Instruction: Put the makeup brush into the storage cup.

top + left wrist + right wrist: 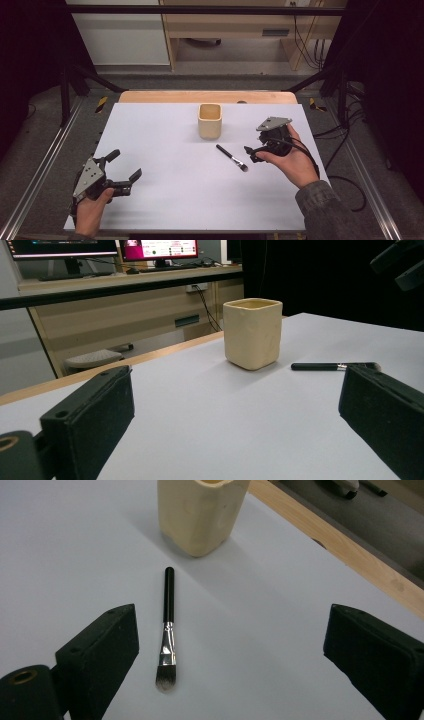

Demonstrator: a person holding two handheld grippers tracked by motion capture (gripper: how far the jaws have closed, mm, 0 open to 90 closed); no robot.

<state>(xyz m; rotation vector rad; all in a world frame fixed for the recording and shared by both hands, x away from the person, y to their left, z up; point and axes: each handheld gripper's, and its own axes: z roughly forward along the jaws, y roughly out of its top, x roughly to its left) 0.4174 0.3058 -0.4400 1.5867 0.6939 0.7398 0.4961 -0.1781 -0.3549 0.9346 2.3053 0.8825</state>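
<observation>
A cream square cup (209, 121) stands upright near the back middle of the white table top (165, 165). A black-handled makeup brush (232, 158) lies flat in front of it, bristles toward the near right. My right gripper (251, 153) is open just right of the brush's bristle end, nothing between its jaws. In the right gripper view the brush (167, 630) lies between the jaws nearer the left one, the cup (200, 512) beyond. My left gripper (125, 165) is open and empty at the near left. Its view shows the cup (252, 333) and the brush (330, 366).
The wooden table edge (207, 96) runs along the back of the white top. Black frame bars and cables stand at both sides. A desk with monitors (100, 247) is beyond the table.
</observation>
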